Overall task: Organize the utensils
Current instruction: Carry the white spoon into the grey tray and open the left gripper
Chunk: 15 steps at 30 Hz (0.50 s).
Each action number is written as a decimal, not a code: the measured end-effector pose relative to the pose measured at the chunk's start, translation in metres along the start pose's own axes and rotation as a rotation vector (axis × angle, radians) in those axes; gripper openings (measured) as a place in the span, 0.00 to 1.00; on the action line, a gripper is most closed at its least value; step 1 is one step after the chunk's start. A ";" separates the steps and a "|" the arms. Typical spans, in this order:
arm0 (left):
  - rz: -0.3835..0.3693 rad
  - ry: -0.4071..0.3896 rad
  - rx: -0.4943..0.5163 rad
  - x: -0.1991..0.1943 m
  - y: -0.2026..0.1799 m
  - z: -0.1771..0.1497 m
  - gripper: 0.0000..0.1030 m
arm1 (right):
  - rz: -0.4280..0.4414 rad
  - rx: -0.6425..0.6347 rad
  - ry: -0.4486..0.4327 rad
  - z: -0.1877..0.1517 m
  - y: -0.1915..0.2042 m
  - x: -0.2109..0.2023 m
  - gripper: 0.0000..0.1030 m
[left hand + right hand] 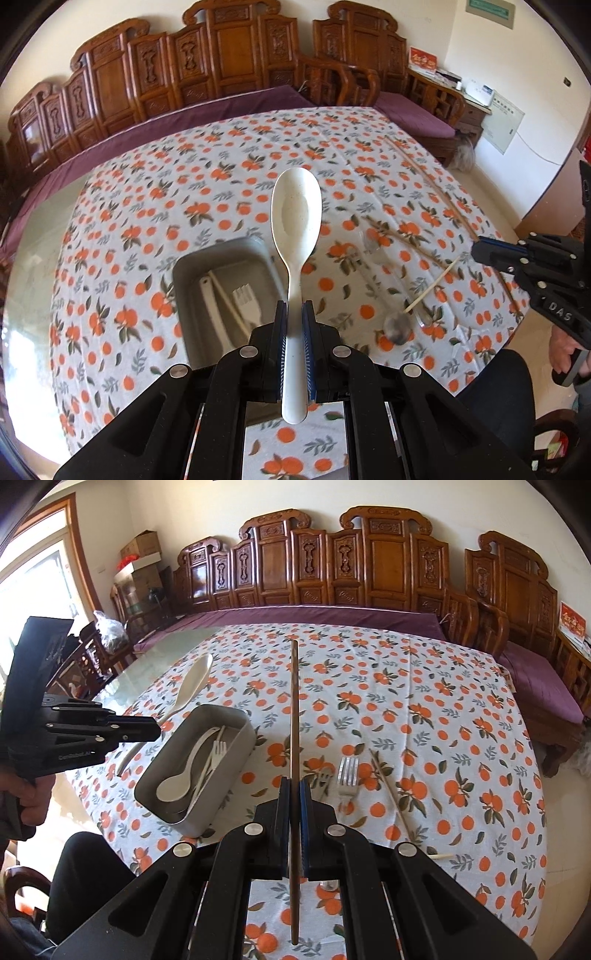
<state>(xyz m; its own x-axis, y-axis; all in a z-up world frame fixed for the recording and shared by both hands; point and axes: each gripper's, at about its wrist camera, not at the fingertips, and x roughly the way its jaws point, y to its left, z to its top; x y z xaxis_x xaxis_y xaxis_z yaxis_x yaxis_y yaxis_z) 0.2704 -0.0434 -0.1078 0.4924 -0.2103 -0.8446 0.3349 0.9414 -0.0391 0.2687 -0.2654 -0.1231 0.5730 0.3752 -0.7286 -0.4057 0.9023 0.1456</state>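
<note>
A white plastic spoon (295, 236) is pinched by its handle between the blue pads of the left tongs (294, 343), bowl pointing away, held above the near right edge of a grey metal tray (192, 280). A smaller white spoon (177, 786), a white fork (218, 753) and a pale chopstick (231, 306) are seen lying in the tray. A dark brown chopstick (294, 738) is clamped lengthwise in the right tongs (294, 823), held above the cloth just right of the tray. On the bench to the right of the tray, a metal fork (348, 775), a pale chopstick (391, 790) and a metal spoon (397, 328) are laid on the orange-patterned tablecloth (443, 709); another pair of chopsticks (436, 188) lies farther right. A carved wooden sofa (369, 561) with a purple cushion (314, 614) is set along the far wall.
</note>
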 end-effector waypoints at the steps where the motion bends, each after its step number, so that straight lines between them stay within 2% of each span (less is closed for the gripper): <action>1: 0.004 0.004 -0.008 0.001 0.004 -0.002 0.07 | 0.003 -0.005 0.002 0.000 0.003 0.002 0.06; 7: 0.012 0.034 -0.053 0.016 0.023 -0.014 0.07 | 0.024 -0.023 0.028 0.002 0.018 0.017 0.06; 15: 0.007 0.105 -0.141 0.057 0.051 -0.033 0.07 | 0.051 -0.041 0.062 0.004 0.037 0.039 0.06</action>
<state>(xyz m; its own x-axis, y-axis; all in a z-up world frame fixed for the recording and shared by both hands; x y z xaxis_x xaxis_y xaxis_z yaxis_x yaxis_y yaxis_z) 0.2891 0.0015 -0.1759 0.4052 -0.1818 -0.8960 0.2124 0.9719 -0.1011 0.2786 -0.2166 -0.1437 0.5067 0.4052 -0.7610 -0.4627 0.8726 0.1565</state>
